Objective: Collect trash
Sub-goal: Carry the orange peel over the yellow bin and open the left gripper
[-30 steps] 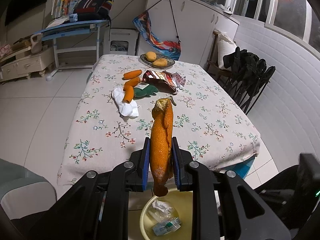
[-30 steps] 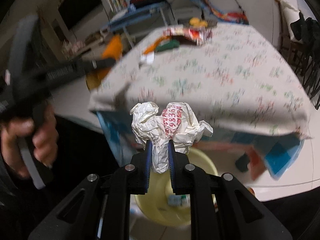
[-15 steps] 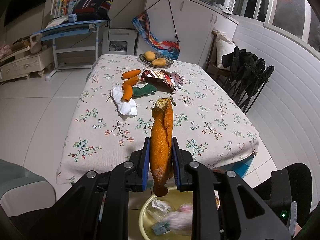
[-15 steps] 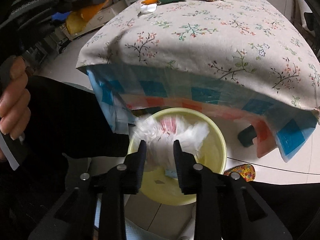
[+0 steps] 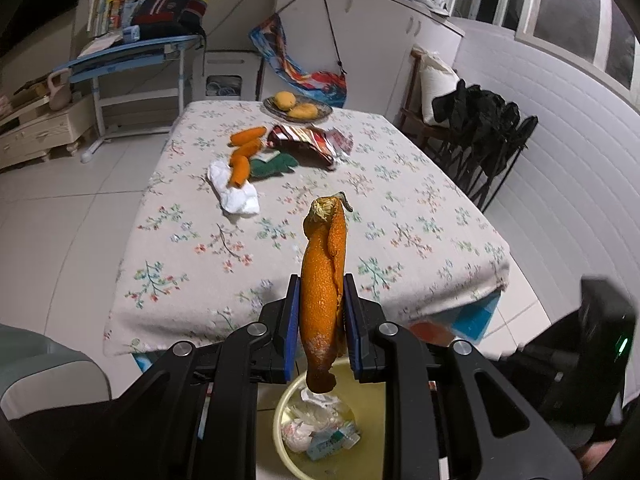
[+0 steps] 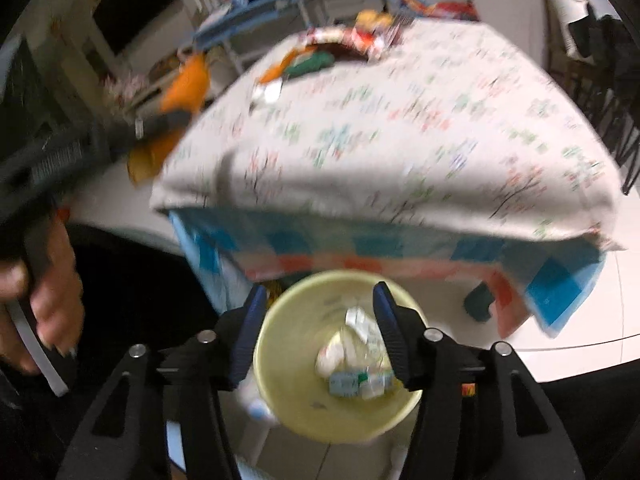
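Note:
My left gripper (image 5: 320, 316) is shut on a long strip of orange peel (image 5: 322, 280), held upright above the yellow trash bin (image 5: 286, 446). The bin stands on the floor below the table's near edge, with crumpled white paper (image 5: 316, 416) and a small wrapper inside. In the right wrist view my right gripper (image 6: 320, 308) hangs over the same bin (image 6: 296, 400); its jaws are opening and nothing is between them. The white paper wad (image 6: 352, 340) lies in the bin below. On the table lie more peel pieces (image 5: 244, 152), a white tissue (image 5: 236, 194) and a snack wrapper (image 5: 308, 140).
The table (image 5: 400, 216) has a floral cloth that hangs over its near edge. A plate of fruit (image 5: 298, 108) sits at its far end, with a green item (image 5: 274, 166) by the peels. A chair draped in black clothing (image 5: 480, 128) stands to the right. A hand (image 6: 44, 312) grips the left tool.
My right gripper opened and the crumpled white paper dropped from it into the yellow bin. The left gripper kept still with the orange peel.

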